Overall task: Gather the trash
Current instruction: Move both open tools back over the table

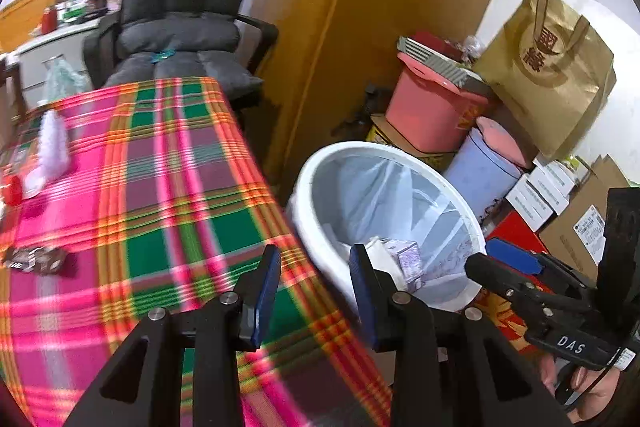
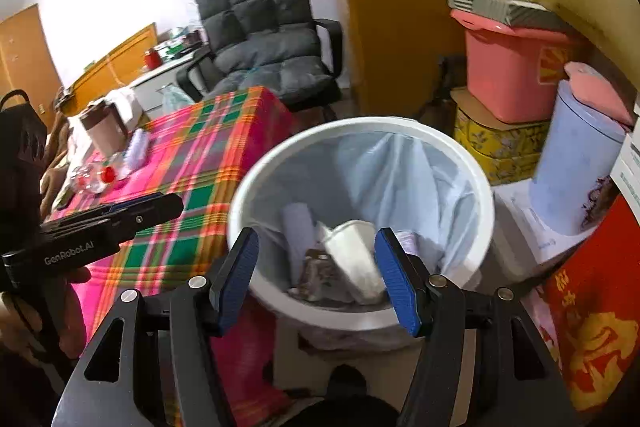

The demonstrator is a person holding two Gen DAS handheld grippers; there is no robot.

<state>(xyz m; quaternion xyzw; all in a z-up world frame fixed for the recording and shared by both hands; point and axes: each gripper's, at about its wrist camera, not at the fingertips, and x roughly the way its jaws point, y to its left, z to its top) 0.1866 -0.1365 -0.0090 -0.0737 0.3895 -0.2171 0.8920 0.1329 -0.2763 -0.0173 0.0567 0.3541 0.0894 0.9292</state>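
Observation:
The white trash bin with a clear liner stands beside the plaid-covered table. In it lie a white cup, a crumpled wrapper and a small purple box. My left gripper hangs over the table's edge next to the bin, open and empty. My right gripper stands open just before the bin's near rim, nothing between its fingers. A brown wrapper lies on the cloth at the left. A clear bottle with a red cap lies at the table's far end.
A grey padded chair stands behind the table. A pink tub, a lilac canister, a gold paper bag and cardboard boxes crowd the floor right of the bin. A brown jug stands on the table.

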